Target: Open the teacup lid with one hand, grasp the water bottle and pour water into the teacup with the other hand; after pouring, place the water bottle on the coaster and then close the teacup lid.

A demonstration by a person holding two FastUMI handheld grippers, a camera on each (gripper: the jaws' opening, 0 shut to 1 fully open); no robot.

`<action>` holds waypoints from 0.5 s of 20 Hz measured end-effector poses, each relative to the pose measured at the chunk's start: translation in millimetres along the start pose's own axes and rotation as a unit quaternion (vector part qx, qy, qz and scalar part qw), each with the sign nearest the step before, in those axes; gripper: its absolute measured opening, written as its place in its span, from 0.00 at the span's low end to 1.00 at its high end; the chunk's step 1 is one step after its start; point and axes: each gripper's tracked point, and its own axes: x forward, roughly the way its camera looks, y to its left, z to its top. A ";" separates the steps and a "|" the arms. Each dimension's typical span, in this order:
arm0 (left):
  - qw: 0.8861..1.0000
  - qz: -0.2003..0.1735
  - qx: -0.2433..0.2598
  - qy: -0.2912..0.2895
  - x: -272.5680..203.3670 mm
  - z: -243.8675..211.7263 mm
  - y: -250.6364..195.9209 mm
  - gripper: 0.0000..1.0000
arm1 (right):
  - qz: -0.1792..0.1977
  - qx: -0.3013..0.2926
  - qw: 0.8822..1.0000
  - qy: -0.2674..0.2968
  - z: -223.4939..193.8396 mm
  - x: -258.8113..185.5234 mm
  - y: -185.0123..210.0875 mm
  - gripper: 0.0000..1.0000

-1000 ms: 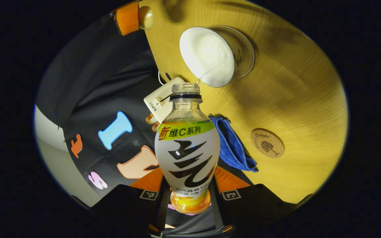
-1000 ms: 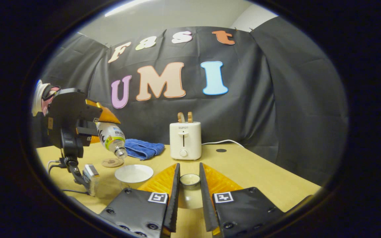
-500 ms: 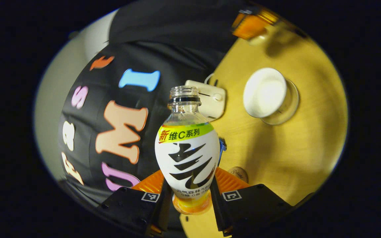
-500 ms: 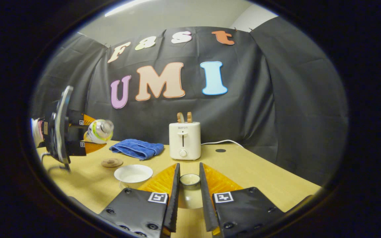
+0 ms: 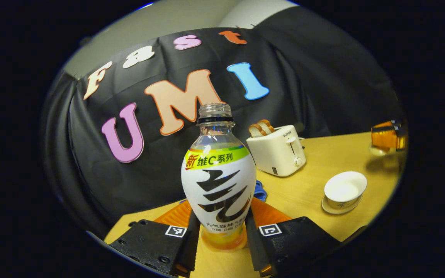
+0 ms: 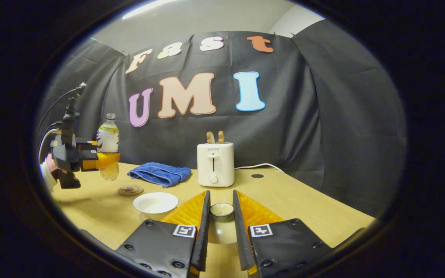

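An uncapped water bottle with a white label stands upright between my left gripper's fingers; the left gripper is shut on its lower body. In the right gripper view this bottle hangs above the table, just left of the round cork coaster, held by the left gripper. The white teacup sits uncovered on its saucer, with liquid inside. My right gripper is shut on the teacup lid, right of the cup and low over the table. From the left gripper view the teacup is at the lower right.
A white toaster with toast stands at the back of the wooden table, its cord trailing right. A blue cloth lies left of the toaster, behind the coaster. The right gripper shows at the far right in the left gripper view.
The bottle has swung from tipped mouth-down over the teacup back to upright and moved left, away from the cup, toward the coaster. The right gripper and lid have stayed still.
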 end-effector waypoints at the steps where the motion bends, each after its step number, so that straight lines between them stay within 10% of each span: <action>1: 0.999 0.005 -0.035 -0.001 0.9 -1.2 1.2 0.53 | 0.001 0.000 1.000 0.000 0.4 0.0 0.7 0.36; 10: 0.990 0.027 -0.136 0.015 32.5 -39.3 12.1 0.53 | 0.005 0.000 1.000 0.001 0.0 -0.6 1.5 0.36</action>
